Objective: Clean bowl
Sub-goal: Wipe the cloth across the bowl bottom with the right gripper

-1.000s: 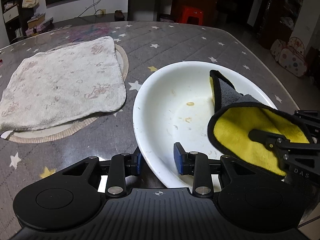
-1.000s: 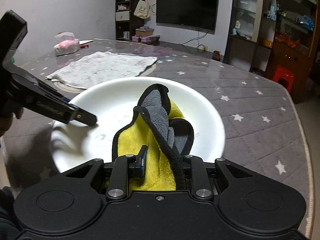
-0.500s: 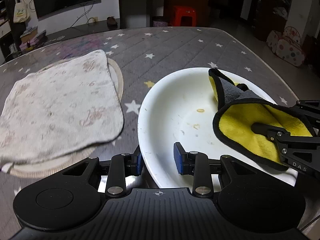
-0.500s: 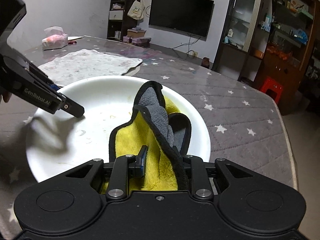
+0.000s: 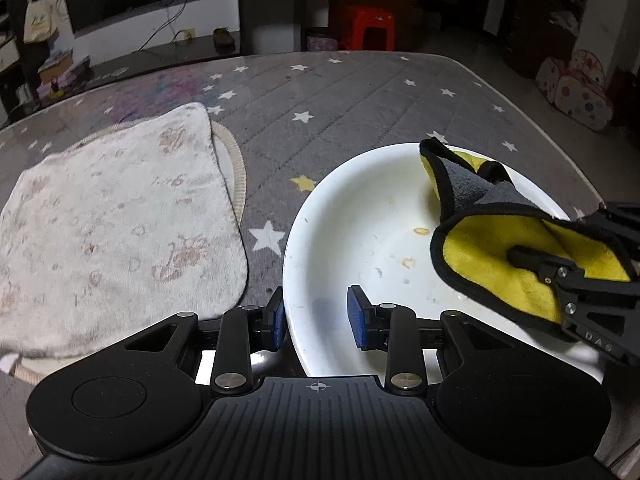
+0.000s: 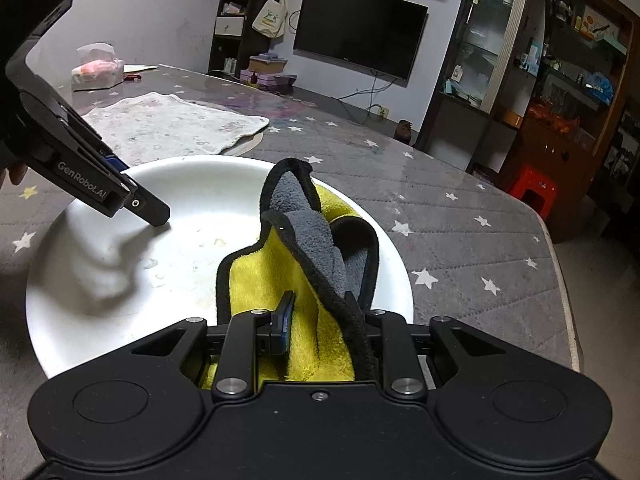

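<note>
so we've got the bowl (image 5: 352,216) sitting on the table (image 5: 360,92), a wide white one with a few small yellowish food specks on the bottom. our left gripper (image 5: 318,312) straddles the near rim: one blue pad outside the wall, the other inside over the white, jaws spread with a gap around the rim, so it isn't pinching anything as far as we can see. from the right wrist view the same left gripper (image 6: 158,216) pokes into the bowl (image 6: 120,280) from the left, tip down near the bottom and throwing a shadow across it.

our right gripper (image 6: 324,320) is clamped on the cloth (image 6: 304,280), yellow on one side, grey on the other, black trim. the cloth is bunched between the fingers and flops forward into the right half of the bowl, with a grey fold sticking up. in the left wrist view the cloth (image 5: 492,256) hangs over the right side of the bowl, just beside the specks, and the right gripper (image 5: 560,276) comes in from the right edge.

left of the bowl, apart from it, a pale towel (image 5: 108,224) lies flat on a round mat (image 5: 236,172).
</note>
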Action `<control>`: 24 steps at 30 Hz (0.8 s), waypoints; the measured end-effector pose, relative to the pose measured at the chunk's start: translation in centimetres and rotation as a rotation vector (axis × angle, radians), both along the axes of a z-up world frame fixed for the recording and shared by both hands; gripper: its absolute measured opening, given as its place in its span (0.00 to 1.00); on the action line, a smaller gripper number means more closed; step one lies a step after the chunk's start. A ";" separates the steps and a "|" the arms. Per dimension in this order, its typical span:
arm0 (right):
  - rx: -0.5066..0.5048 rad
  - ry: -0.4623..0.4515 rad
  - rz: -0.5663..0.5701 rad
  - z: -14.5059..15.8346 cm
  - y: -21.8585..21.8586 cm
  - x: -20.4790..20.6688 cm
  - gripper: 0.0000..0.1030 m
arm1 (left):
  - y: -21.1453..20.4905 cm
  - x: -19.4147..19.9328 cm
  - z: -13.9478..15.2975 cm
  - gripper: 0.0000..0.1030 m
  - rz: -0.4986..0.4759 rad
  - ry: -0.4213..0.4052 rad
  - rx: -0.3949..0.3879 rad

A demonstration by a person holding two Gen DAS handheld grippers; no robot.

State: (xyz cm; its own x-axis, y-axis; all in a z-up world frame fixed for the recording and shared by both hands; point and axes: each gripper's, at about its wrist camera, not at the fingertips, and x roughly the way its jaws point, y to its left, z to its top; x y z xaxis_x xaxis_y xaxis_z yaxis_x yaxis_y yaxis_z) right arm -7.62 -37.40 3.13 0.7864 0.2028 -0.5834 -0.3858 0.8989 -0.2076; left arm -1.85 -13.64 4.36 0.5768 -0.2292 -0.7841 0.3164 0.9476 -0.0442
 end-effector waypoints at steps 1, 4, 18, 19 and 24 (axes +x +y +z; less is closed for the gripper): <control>0.003 0.000 -0.003 0.0 -0.1 0.0 0.23 | 0.1 -0.1 0.0 0.31 0.013 0.013 -0.010; 0.010 0.000 -0.010 0.1 -0.2 -0.1 0.23 | 0.5 -1.1 0.1 0.31 0.039 0.046 -0.047; 0.049 0.030 -0.045 0.5 -0.1 -1.5 0.24 | 0.2 -4.5 0.0 0.31 0.095 0.073 -0.093; 0.054 0.034 -0.047 0.5 -0.1 -1.6 0.24 | 0.1 -4.5 0.0 0.31 0.097 0.070 -0.092; 0.088 0.063 -0.055 0.8 0.1 -2.0 0.24 | 0.2 -4.3 0.0 0.29 0.096 0.068 -0.090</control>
State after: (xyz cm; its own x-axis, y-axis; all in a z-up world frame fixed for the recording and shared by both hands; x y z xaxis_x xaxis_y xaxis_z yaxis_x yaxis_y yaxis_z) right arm -9.65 -37.30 3.98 0.7602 0.2126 -0.6140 -0.3450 0.9328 -0.1042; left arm -6.20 -13.45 4.39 0.5461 -0.2465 -0.8006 0.2178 0.9646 -0.1485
